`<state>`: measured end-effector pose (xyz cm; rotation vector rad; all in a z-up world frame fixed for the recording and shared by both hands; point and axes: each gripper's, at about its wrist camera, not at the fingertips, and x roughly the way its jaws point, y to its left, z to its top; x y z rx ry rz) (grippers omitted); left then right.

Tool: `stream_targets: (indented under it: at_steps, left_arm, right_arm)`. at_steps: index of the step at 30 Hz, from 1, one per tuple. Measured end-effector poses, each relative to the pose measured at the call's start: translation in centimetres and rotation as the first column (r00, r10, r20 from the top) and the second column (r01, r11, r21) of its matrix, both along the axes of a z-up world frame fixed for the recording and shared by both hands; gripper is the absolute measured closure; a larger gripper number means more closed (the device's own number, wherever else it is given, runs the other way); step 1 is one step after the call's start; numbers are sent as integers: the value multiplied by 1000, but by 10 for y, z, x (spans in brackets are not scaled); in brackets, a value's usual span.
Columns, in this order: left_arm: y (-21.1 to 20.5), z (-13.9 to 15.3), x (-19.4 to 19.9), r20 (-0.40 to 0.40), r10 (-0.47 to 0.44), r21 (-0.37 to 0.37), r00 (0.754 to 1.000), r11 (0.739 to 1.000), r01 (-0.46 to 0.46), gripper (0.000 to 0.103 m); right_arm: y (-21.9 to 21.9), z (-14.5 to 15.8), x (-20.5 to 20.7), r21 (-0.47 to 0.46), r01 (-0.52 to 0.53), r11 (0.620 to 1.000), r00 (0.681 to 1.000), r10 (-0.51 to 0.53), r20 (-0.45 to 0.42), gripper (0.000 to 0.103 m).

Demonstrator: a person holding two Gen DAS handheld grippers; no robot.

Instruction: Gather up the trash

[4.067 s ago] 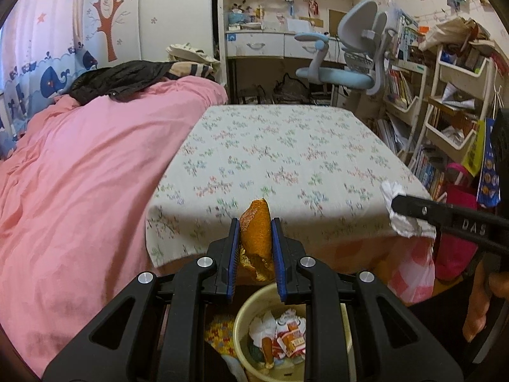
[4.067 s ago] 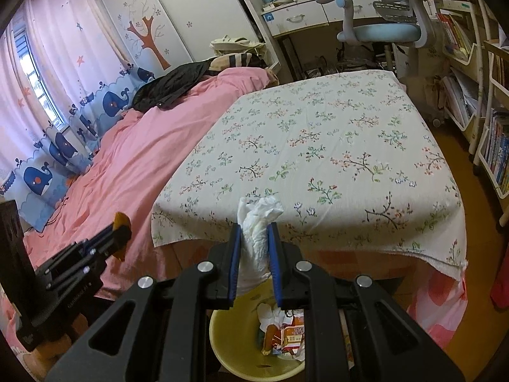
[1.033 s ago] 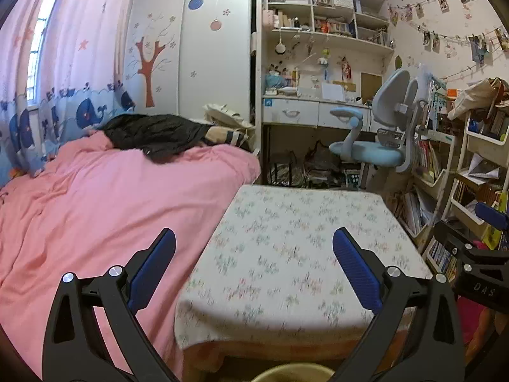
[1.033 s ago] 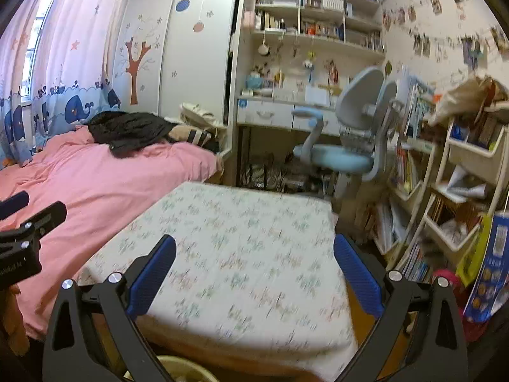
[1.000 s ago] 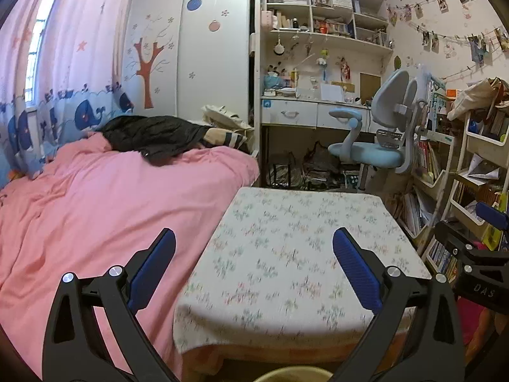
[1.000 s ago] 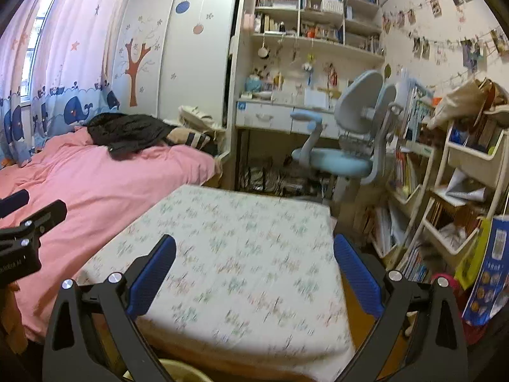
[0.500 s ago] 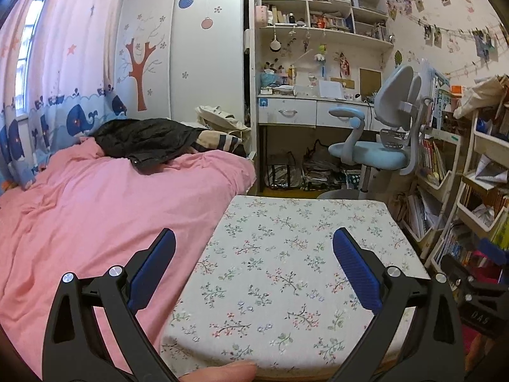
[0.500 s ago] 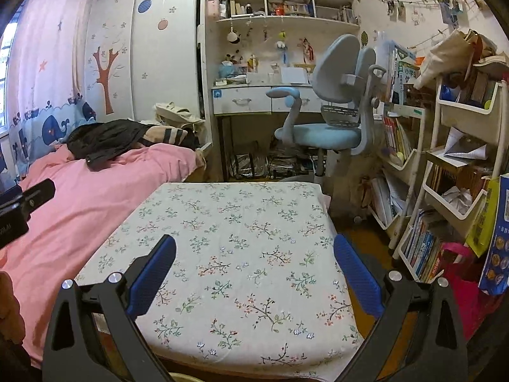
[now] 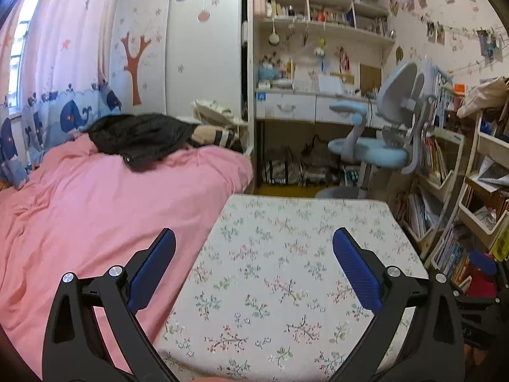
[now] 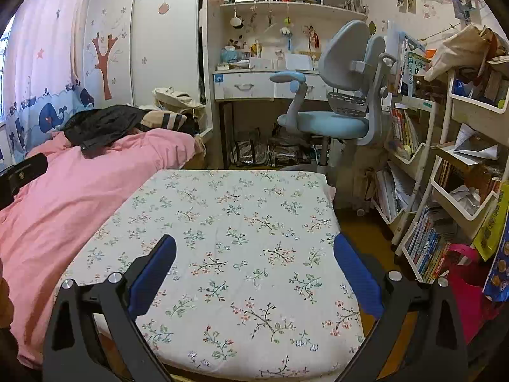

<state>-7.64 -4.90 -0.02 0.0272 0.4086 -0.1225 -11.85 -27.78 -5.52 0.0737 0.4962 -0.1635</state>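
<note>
Now, bed: pink duvet (image 9: 95, 210), dark clothing heaped at its far end.
Table: floral cloth (image 10: 229, 222) bare, no trash in view.
Left gripper (image 9: 253, 251): fingers spread wide, holding nothing, above the table.
Right gripper (image 10: 254, 253): likewise wide apart, empty.

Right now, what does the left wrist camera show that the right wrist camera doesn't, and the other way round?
Only the left wrist view shows the open left gripper up close and the bright window at the far left. Only the right wrist view shows the open right gripper up close and a magenta bag by the bookshelves. Both show the floral-cloth table with nothing on it, the pink bed and the blue desk chair.
</note>
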Motion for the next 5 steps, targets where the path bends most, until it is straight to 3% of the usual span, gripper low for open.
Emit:
stream_targets:
  at_steps: [5]
  left_arm:
    - [-1, -2, 3, -14, -20, 6, 1000, 1000, 21, 8]
  right_arm:
    - [-4, -12, 23, 2, -4, 1000, 999, 4, -54, 8]
